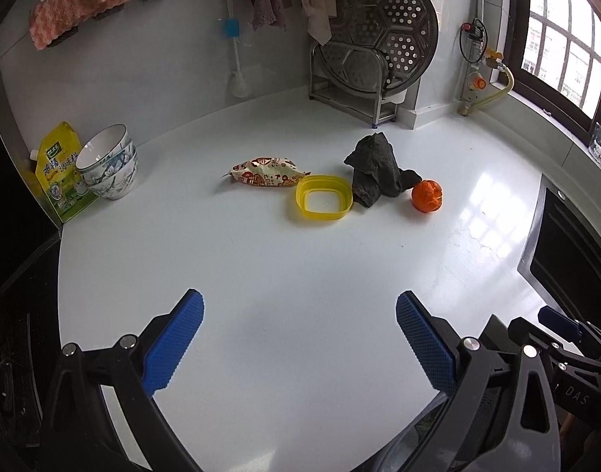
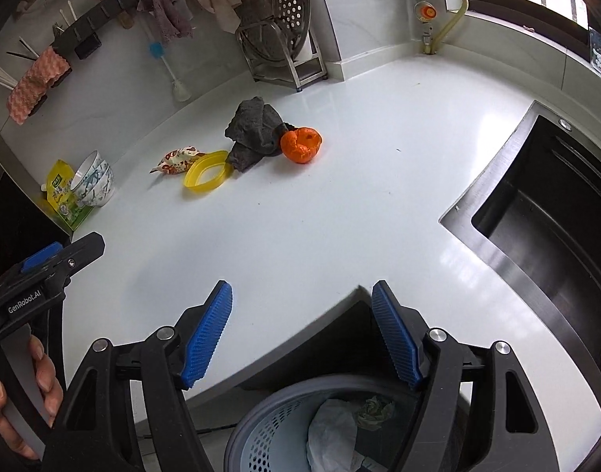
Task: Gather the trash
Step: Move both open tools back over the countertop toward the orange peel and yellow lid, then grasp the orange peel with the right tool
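On the white counter (image 1: 261, 275) lie a crumpled snack wrapper (image 1: 267, 172), a yellow plastic lid ring (image 1: 323, 201), a dark grey rag (image 1: 375, 169) and an orange peel (image 1: 427, 195). The right wrist view has the same group farther off: wrapper (image 2: 178, 161), ring (image 2: 207, 173), rag (image 2: 255, 133), peel (image 2: 301, 144). My left gripper (image 1: 299, 338) is open and empty, well short of the items. My right gripper (image 2: 302, 330) is open and empty, over the counter's front edge above a grey trash basket (image 2: 261, 424) with crumpled paper inside.
Stacked bowls (image 1: 109, 165) and a yellow-green pouch (image 1: 60, 173) stand at the left wall. A steamer tray on a metal rack (image 1: 375, 51) leans at the back. A dark sink (image 2: 544, 228) lies to the right. A hand (image 2: 21, 389) holds the left gripper's handle.
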The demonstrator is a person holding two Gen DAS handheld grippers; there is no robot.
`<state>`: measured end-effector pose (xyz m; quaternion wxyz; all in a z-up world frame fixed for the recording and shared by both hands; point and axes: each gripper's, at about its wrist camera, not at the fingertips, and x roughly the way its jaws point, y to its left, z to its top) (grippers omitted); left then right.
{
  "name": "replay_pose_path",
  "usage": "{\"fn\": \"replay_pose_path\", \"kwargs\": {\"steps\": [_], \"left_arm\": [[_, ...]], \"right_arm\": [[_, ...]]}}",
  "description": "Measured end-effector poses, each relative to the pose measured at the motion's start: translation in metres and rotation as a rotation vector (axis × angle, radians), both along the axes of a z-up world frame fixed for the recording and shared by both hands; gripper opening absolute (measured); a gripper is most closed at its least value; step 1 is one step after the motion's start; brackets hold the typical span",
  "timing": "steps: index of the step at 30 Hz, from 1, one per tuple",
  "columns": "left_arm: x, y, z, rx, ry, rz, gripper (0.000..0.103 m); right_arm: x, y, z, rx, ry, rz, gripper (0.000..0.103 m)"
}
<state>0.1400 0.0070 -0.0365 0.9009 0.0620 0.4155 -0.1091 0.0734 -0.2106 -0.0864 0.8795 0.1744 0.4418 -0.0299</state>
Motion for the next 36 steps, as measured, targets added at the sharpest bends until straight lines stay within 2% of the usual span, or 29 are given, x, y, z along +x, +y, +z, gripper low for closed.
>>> {"fn": "replay_pose_path", "kwargs": {"steps": [8,12,18,27,36], "left_arm": [[0.057,-0.005,-0.023,-0.02,-0.004,0.013,0.097],[0.08,-0.008,-0.03,-0.057,-0.011,0.005,0.097],[0.108,-0.015,-0.043,-0.048,-0.032,0.011,0.097],[0.127,-0.027,-0.059,-0.043,-0.038,0.004,0.097],[0.138,-0.027,-0.072,-0.067,-0.004,0.01,0.097]], "right_arm": [[0.066,-0.003,-0.016,-0.036,-0.01,0.004,0.07],[0.099,-0.008,-0.023,-0.045,-0.024,0.008,0.07],[0.141,-0.015,-0.034,-0.057,-0.029,0.01,0.07],[0.179,-0.018,-0.051,-0.084,-0.028,0.004,0.07],[0.188,-0.014,-0.06,-0.148,-0.04,-0.009,0.07]]}}
